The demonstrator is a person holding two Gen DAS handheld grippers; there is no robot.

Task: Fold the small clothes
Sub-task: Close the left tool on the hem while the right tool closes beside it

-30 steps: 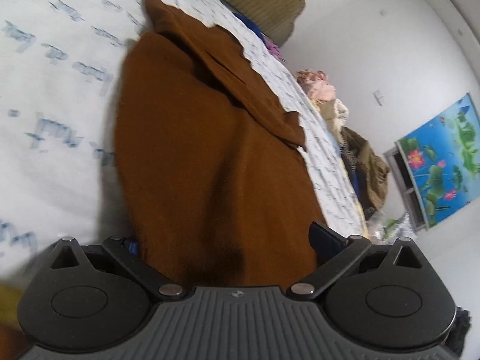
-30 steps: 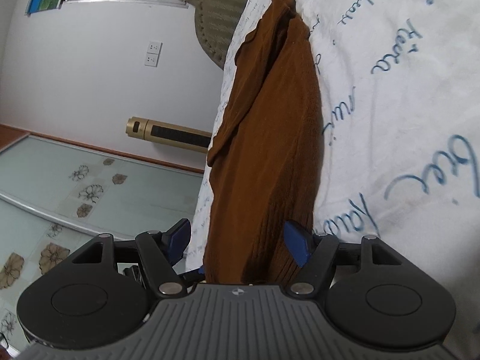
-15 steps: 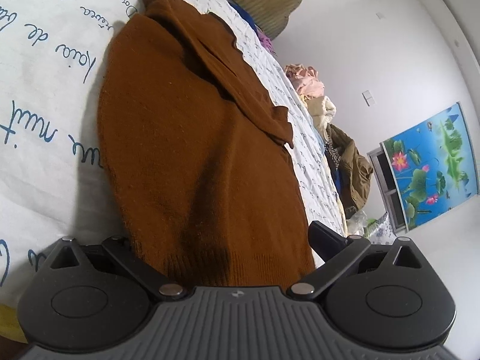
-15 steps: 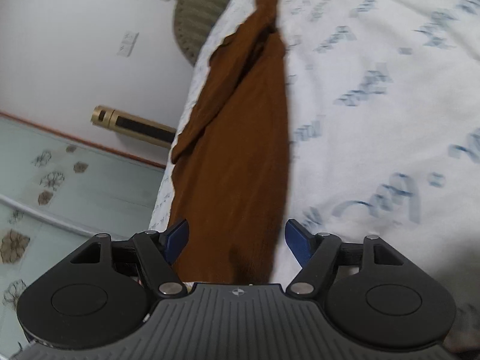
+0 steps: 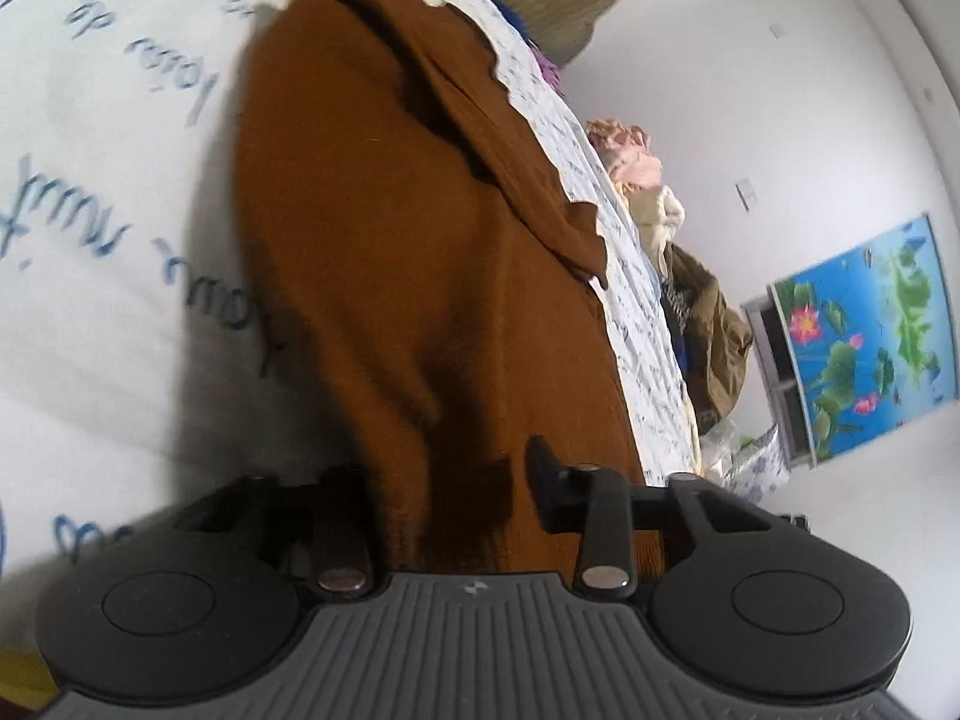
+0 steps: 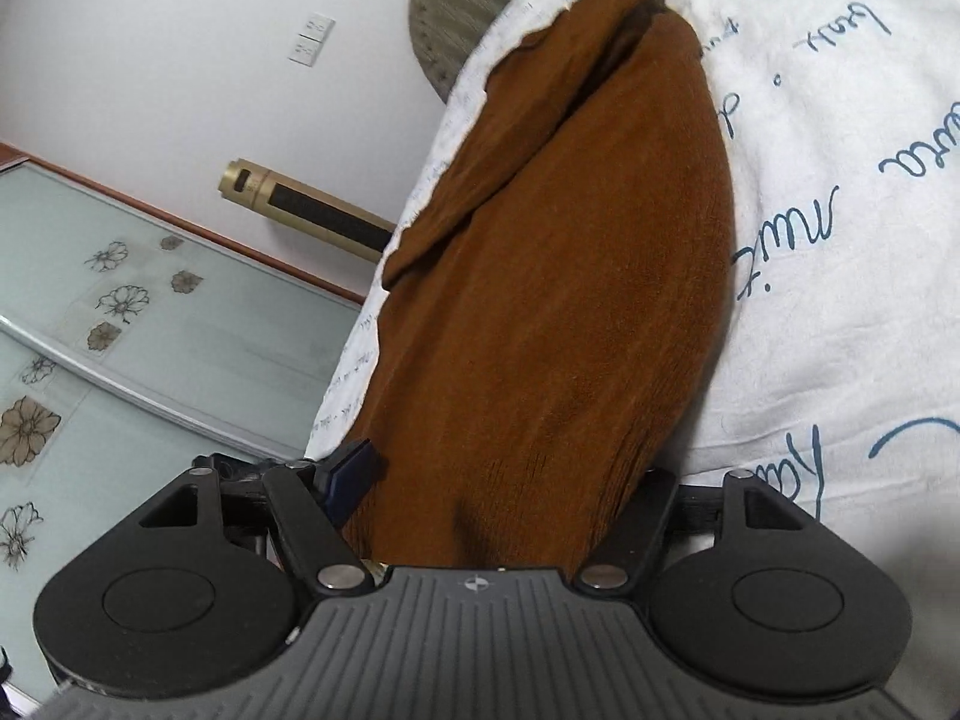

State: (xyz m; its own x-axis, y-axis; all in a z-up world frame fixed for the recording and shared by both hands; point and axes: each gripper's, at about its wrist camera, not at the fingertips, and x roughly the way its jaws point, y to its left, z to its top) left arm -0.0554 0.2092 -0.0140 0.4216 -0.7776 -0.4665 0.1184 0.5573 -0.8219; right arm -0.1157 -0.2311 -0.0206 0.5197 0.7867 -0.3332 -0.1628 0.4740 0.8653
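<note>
A brown knitted sweater (image 5: pixel 420 240) lies lengthwise on a white bed sheet with blue script (image 5: pixel 120 180). One sleeve is folded over the sweater's body. My left gripper (image 5: pixel 444 498) is at the near hem, and its jaws are closing. The cloth bunches into a ridge between them, and the left finger is hidden behind it. In the right wrist view the same sweater (image 6: pixel 570 270) stretches away over the sheet (image 6: pixel 840 240). My right gripper (image 6: pixel 504 480) stands open astride the hem; its right finger is partly under the cloth.
A pile of clothes (image 5: pixel 690 300) sits along the bed's far edge below a lotus picture (image 5: pixel 864 330). An olive striped cushion (image 6: pixel 456 12) lies at the head of the bed. A gold cylinder (image 6: pixel 300 210) and flowered glass panels (image 6: pixel 120 330) are beside the bed.
The left jaws have drawn in from wide open and gathered the hem into a ridge. The right gripper has rolled and shifted, and the hem now fills the space between its fingers.
</note>
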